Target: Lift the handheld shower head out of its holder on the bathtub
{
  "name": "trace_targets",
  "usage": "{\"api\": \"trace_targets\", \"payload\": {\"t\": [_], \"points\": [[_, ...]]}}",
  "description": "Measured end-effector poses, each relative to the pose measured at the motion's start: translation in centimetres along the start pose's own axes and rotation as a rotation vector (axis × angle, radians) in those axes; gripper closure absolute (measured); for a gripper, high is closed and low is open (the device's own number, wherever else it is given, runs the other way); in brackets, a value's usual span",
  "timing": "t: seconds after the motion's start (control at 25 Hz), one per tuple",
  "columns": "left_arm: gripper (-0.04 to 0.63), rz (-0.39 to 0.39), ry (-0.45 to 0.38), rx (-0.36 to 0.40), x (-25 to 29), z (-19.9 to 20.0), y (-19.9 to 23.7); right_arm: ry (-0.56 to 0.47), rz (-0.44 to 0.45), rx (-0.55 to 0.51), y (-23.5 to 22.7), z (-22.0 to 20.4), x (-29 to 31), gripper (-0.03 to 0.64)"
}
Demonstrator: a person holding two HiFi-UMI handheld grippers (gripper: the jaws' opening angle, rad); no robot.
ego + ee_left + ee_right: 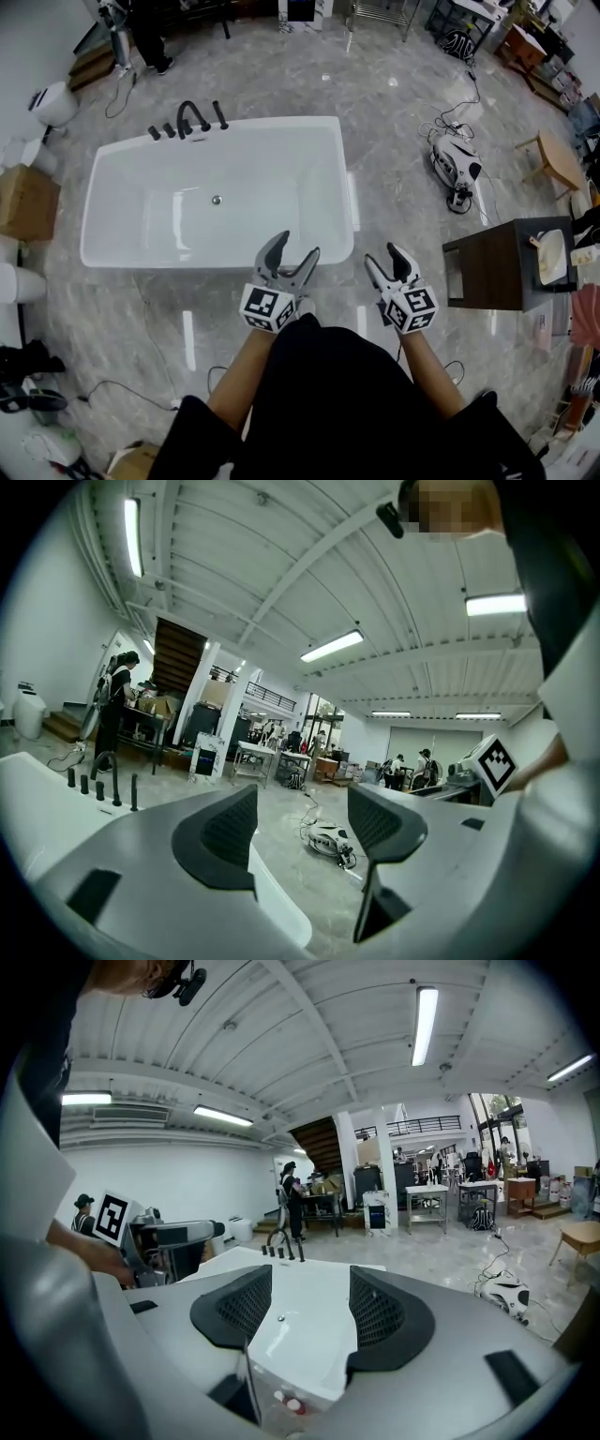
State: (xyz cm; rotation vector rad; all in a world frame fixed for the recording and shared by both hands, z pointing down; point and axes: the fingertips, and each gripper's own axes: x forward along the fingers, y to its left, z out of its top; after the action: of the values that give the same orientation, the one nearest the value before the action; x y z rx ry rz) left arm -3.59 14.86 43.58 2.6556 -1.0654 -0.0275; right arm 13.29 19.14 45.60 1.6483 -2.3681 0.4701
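A white bathtub (112,187) stands ahead of me on the marble floor. A row of black fittings (187,120) sits on its far left corner: two knobs, an arched spout and a slim upright piece (220,114) that looks like the handheld shower head in its holder. My left gripper (297,246) is open and empty over the tub's near rim. My right gripper (384,259) is open and empty just off the tub's near right corner. The fittings (98,785) show small at the left in the left gripper view, and far off (281,1251) beyond the tub (309,1283) in the right gripper view. The handheld shower head is far from both grippers.
A dark wooden cabinet (487,264) with a basin stands to the right. A white floor machine (457,161) with cables lies beyond it, near a wooden stool (555,159). At the left are a cardboard box (23,202) and a white toilet (52,103). Cables cross the floor.
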Motion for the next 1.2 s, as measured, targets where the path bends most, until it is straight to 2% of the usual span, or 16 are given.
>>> {"api": "trace_targets", "payload": {"t": [0.16,0.32,0.48,0.72,0.88,1.04,1.12,1.2], "points": [[0.316,0.011,-0.008,-0.004,1.3,0.4,2.2,0.000,0.005,-0.026,-0.5,1.2,2.9,0.388],[0.316,-0.007,0.021,0.015,2.0,-0.5,3.8,0.021,0.025,-0.057,0.6,0.8,5.5,0.388],[0.316,0.022,0.018,-0.008,2.0,-0.9,5.3,0.045,0.055,-0.024,1.0,-0.1,7.8,0.388],[0.314,0.076,0.020,-0.018,3.9,-0.7,7.7,0.030,0.105,-0.034,-0.5,1.9,12.2,0.388],[0.314,0.130,0.014,-0.023,6.8,-0.3,9.9,0.029,0.160,-0.034,-2.3,3.2,16.3,0.388],[0.314,0.194,0.015,-0.004,12.0,-0.1,13.0,0.024,0.248,-0.032,-5.3,5.1,22.1,0.388],[0.314,0.258,0.030,0.014,14.6,-0.2,15.4,0.031,0.326,-0.044,-6.5,6.5,25.7,0.388],[0.310,0.343,0.046,-0.001,16.8,-0.1,17.8,0.042,0.413,-0.072,-7.5,8.3,28.7,0.388]]}}
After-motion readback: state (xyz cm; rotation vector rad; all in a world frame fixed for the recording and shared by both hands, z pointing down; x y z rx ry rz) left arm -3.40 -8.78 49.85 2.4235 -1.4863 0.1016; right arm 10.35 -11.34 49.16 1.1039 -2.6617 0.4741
